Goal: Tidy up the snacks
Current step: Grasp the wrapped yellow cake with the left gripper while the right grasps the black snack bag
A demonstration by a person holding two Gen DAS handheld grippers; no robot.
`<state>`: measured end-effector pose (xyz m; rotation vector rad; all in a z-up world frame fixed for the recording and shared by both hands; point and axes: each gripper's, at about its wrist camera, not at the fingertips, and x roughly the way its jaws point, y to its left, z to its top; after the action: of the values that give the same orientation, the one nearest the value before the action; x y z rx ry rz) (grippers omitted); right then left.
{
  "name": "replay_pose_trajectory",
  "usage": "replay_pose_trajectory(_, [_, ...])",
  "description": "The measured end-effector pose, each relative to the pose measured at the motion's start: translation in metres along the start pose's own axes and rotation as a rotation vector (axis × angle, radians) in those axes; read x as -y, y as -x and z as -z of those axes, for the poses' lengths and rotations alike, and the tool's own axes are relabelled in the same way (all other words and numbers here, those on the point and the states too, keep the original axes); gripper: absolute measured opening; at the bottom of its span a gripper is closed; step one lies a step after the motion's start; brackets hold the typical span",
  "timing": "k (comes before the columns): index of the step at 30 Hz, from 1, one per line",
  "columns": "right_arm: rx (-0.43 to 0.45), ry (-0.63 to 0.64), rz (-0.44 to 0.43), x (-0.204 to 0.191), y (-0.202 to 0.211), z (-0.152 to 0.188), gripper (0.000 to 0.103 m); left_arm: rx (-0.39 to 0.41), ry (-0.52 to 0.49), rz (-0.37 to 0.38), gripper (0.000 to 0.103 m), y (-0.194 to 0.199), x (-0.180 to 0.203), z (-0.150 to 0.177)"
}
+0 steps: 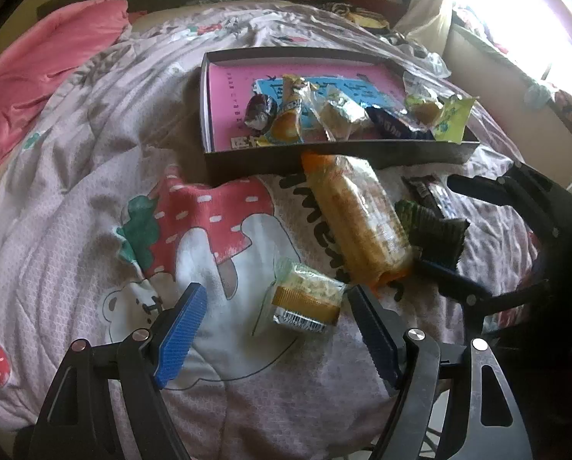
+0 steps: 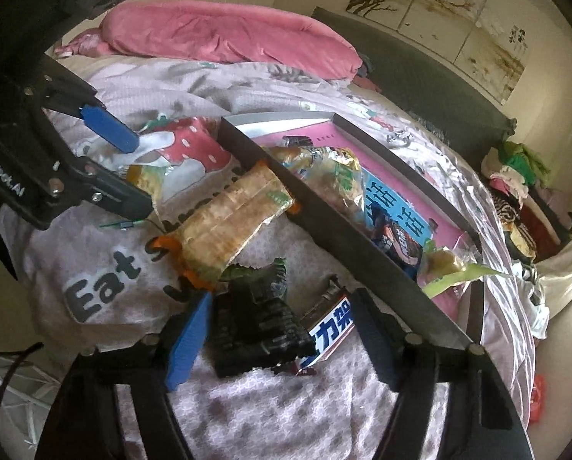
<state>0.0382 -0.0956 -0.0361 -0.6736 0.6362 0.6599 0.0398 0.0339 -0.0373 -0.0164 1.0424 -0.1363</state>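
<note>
Snacks on a bed quilt are straddled by two hand-held grippers, beside a partly filled box.

A small clear-wrapped snack [image 1: 303, 301] with a yellow label is seen lying on the quilt [image 1: 94, 230] between the spread blue pads of the left gripper [image 1: 276, 308]; the right pad is just beside the wrapper, and no grip is made. A dark green packet [image 2: 257, 326] and a chocolate bar [image 2: 330, 331] lying against it are bracketed by the right gripper [image 2: 282, 306], whose jaws are released, with the left pad close against the packet and the right one clear of the bar. A long cracker pack [image 1: 358, 222] is laid between the two spots, one end against the wall of the shallow dark box [image 1: 362, 153], in which several wrapped snacks are gathered. A pink blanket [image 2: 224, 34] is bunched at the far edge.
</note>
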Motion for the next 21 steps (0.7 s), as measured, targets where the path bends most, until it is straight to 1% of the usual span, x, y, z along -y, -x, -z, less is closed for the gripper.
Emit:
replay_pose_trajectory(5, [0.003, 0.009, -0.014, -0.003, -0.006, -0.001, 0.059, -0.003, -0.012, 0.0, 0.079, -0.003, 0.0, 0.003])
replay_pose_trajectory(7, [-0.009, 0.018, -0.012, -0.005, -0.011, 0.0, 0.053, -0.002, -0.014, 0.002, 0.079, -0.004, 0.001, 0.003])
replay_pose_trajectory(10, [-0.011, 0.033, 0.001, -0.01, -0.015, 0.0, 0.048, 0.001, -0.014, 0.005, 0.079, -0.005, 0.001, 0.003])
replay_pose_trajectory(12, [-0.008, 0.023, -0.012, -0.01, -0.017, -0.001, 0.045, 0.006, -0.015, 0.012, 0.077, -0.004, 0.001, 0.003])
replay_pose_trajectory(15, [-0.008, -0.011, -0.035, -0.007, -0.019, -0.001, 0.043, 0.005, -0.014, 0.023, 0.072, -0.006, 0.002, 0.002])
replay_pose_trajectory(17, [-0.012, -0.039, -0.057, -0.003, -0.02, -0.002, 0.042, 0.003, -0.016, 0.03, 0.064, -0.007, 0.003, 0.003])
replay_pose_trajectory(18, [-0.013, -0.055, -0.067, -0.002, -0.02, -0.002, 0.042, 0.002, -0.022, 0.032, 0.062, -0.008, 0.004, 0.003])
replay_pose_trajectory(20, [-0.01, -0.101, -0.096, 0.005, -0.019, -0.002, 0.041, 0.001, -0.028, 0.036, 0.052, -0.009, 0.005, 0.003])
replay_pose_trajectory(21, [-0.009, -0.124, -0.11, 0.008, -0.018, -0.002, 0.041, -0.002, -0.028, 0.038, 0.05, -0.01, 0.006, 0.003])
